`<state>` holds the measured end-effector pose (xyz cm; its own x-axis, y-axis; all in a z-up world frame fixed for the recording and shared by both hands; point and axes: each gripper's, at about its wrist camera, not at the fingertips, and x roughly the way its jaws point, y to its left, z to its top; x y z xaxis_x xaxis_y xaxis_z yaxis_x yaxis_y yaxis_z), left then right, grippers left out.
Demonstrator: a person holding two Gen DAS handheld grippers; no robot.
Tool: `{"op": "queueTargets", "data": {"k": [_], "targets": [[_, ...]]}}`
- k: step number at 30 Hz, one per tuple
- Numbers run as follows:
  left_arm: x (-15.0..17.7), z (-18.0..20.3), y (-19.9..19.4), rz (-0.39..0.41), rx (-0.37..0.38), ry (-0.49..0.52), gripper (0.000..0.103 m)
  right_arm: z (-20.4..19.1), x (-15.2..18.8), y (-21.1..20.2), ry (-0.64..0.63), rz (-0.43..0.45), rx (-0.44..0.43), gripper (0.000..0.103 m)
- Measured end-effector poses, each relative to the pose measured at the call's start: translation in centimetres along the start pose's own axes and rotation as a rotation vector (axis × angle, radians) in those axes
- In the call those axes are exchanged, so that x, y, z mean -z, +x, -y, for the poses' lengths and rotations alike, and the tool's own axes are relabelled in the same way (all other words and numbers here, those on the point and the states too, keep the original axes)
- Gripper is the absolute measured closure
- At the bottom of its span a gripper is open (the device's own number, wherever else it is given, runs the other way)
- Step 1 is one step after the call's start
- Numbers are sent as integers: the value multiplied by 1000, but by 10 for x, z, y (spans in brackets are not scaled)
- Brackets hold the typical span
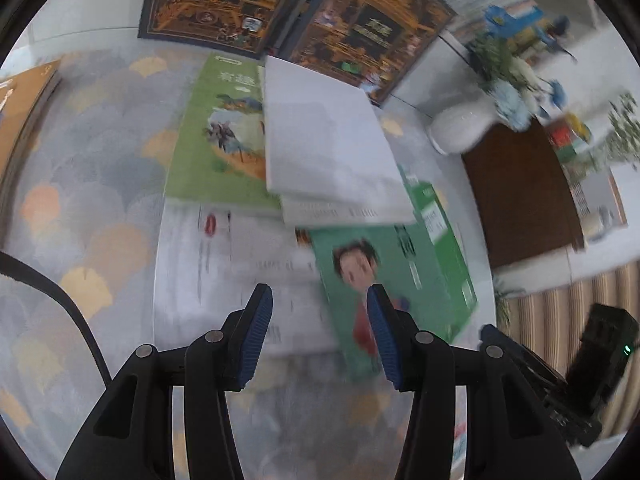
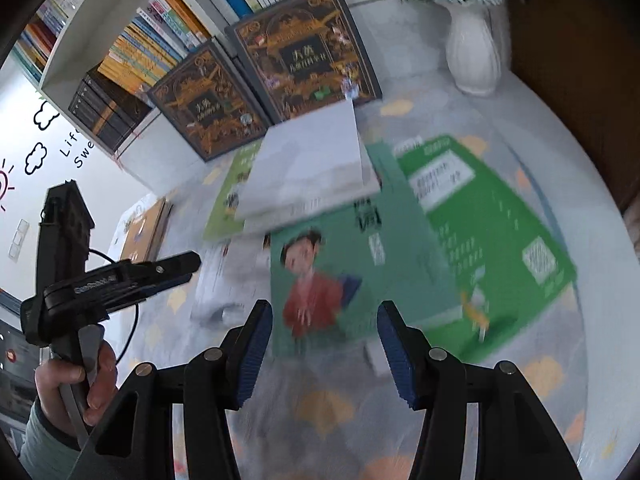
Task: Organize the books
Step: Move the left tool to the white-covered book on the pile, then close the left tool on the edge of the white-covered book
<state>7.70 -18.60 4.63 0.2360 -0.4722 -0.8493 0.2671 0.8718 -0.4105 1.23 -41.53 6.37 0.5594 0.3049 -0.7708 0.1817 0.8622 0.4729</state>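
Loose books lie overlapping on a patterned cloth. A white book [image 1: 328, 152] [image 2: 312, 164] rests on top of a pale green dinosaur book [image 1: 224, 132] [image 2: 230, 200] and a green book with a cartoon figure in red [image 1: 384, 276] [image 2: 340, 272]. A white-covered book [image 1: 232, 272] lies at the left, and a bright green one [image 2: 492, 236] at the right. My left gripper [image 1: 320, 292] hovers open above the white-covered and cartoon books, holding nothing. My right gripper [image 2: 324, 308] hangs open over the cartoon book, apart from it. In the right wrist view a hand [image 2: 96, 376] holds the left gripper [image 2: 188, 262].
Two dark ornate books [image 1: 216, 0] [image 2: 304, 48] lean against a filled bookshelf [image 2: 160, 40] at the back. A white vase [image 2: 474, 52] [image 1: 460, 132] with blue flowers stands beside a brown wooden panel [image 1: 520, 192]. Orange books [image 1: 24, 112] [image 2: 144, 232] lie at the far left.
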Motion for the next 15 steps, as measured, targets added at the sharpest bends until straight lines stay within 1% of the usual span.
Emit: {"op": "queueTargets", "data": {"k": [1, 2, 3, 5, 8, 10, 12, 13, 15], "targets": [[-9, 0, 6, 1, -23, -15, 56, 0, -10, 4, -9, 13, -2, 50], [-16, 0, 12, 4, -27, -34, 56, -1, -18, 8, -18, 25, -4, 50], [-24, -1, 16, 8, -17, -60, 56, -1, -30, 13, -30, 48, -1, 50], [-40, -6, 26, 24, 23, -118, 56, 2, -50, 26, -45, 65, -3, 50], [-60, -13, 38, 44, 18, -178, 56, 7, -76, 51, -55, 56, -10, 52], [-71, -18, 48, 44, 20, -206, 56, 11, -92, 73, -63, 39, -6, 57], [-80, -21, 58, 37, 24, -217, 56, 15, -105, 98, -76, 4, -17, 60], [-84, -22, 62, 43, 11, -213, 56, 16, -109, 105, -85, -5, -11, 62], [-88, -19, 64, 74, -33, -190, 56, 11, -115, 119, -104, -9, 11, 62]]}}
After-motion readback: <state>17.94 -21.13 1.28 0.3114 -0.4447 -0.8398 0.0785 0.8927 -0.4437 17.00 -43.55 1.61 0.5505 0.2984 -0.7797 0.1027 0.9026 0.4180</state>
